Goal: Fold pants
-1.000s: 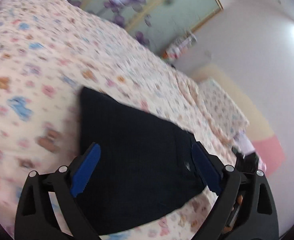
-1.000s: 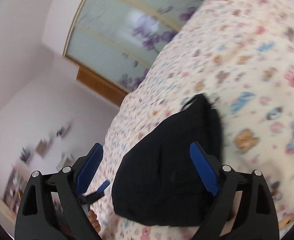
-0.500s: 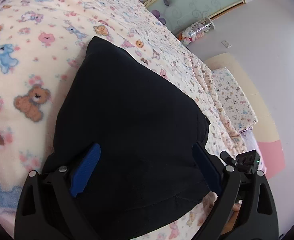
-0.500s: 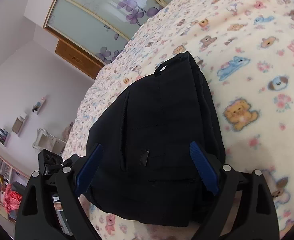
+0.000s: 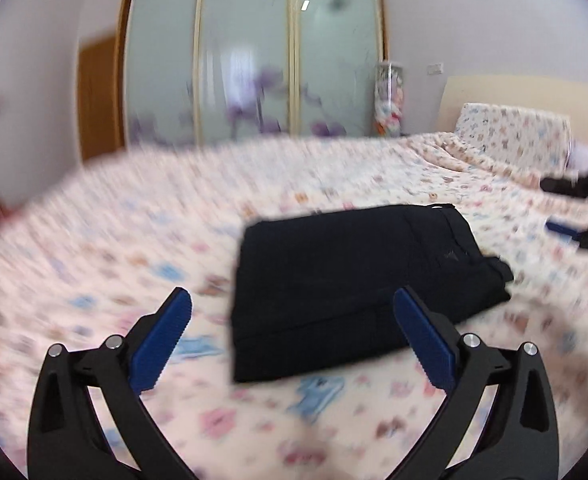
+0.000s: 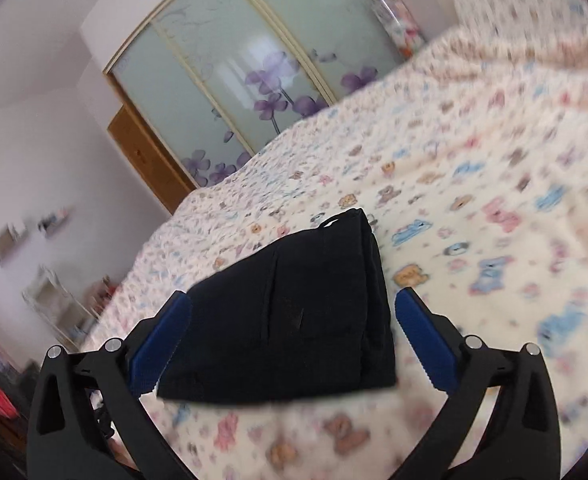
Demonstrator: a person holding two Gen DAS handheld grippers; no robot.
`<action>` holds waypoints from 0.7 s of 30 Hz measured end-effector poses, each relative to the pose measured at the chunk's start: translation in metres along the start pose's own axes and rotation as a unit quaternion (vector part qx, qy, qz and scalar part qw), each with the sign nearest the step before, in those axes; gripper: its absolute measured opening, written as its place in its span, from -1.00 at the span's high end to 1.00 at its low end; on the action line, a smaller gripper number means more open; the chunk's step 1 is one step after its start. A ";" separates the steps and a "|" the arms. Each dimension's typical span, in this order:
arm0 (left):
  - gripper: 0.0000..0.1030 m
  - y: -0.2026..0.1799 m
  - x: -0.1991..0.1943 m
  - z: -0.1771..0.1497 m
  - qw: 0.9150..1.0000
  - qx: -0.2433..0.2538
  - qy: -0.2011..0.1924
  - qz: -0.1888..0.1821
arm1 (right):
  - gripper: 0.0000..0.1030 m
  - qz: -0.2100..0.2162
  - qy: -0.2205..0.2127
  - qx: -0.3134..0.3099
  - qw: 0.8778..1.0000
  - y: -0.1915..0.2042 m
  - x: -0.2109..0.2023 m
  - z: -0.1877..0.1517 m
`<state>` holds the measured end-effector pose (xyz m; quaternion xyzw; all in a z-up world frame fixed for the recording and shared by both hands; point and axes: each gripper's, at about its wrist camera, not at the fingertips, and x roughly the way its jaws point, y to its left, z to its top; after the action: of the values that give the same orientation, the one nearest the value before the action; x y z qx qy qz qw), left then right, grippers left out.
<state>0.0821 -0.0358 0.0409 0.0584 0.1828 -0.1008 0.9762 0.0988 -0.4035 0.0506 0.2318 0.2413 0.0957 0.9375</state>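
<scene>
Your pants [image 5: 346,292] lie folded on the bed [image 5: 134,248] as a compact, roughly rectangular black bundle, the cloth matte and dense, with stacked layers showing along the near edge and a slightly ragged corner of fabric poking out at the right side in the left wrist view. From your right wrist view the same pants [image 6: 294,320] read as a wedge, wide near you and narrowing toward the far end, where a small loop of fabric sticks up; a vertical seam runs down the top face and the right flank shows several soft folds. The bed cover is a fleecy, cream blanket printed with small bears and animals in blue, pink and brown, much of it smeared by motion blur. Your left gripper [image 5: 292,320] hangs above the blanket with its jaws spread wide and nothing between them, the ribbed blue pads [image 5: 162,340] set on black frames; the bundle sits just beyond them, toward the right. Your right gripper [image 6: 292,326] also has its jaws wide and bare, framing the near end of the pants without touching them. Behind the bed stands a wardrobe [image 6: 230,80] with 3 frosted glass sliding panels carrying purple flower prints, framed in pale trim beside a wood panel. A pillow [image 5: 510,140] in matching print rests against the pale headboard [image 5: 494,88].
</scene>
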 end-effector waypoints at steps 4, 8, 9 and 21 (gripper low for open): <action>-0.97 -0.020 -0.049 -0.022 0.996 0.028 -0.047 0.064 | -0.97 -0.050 -0.006 -0.055 0.997 0.027 -0.030 -0.036; -0.97 -0.018 -0.063 -0.039 0.999 -0.028 -0.023 0.021 | -0.97 -0.124 -0.029 -0.123 0.984 0.056 -0.049 -0.070; -0.97 -0.018 -0.065 -0.042 0.999 -0.035 -0.024 0.017 | -0.97 -0.142 -0.042 -0.149 0.978 0.065 -0.055 -0.081; -0.97 -0.007 -0.052 -0.050 0.998 -0.066 0.001 -0.008 | -0.97 -0.166 -0.059 -0.201 0.964 0.107 -0.038 -0.138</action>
<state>0.0153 -0.0262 0.0132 -0.0076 0.1909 -0.0962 0.9769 -0.0099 -0.2679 0.0106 0.0005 0.1963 -0.0285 0.9801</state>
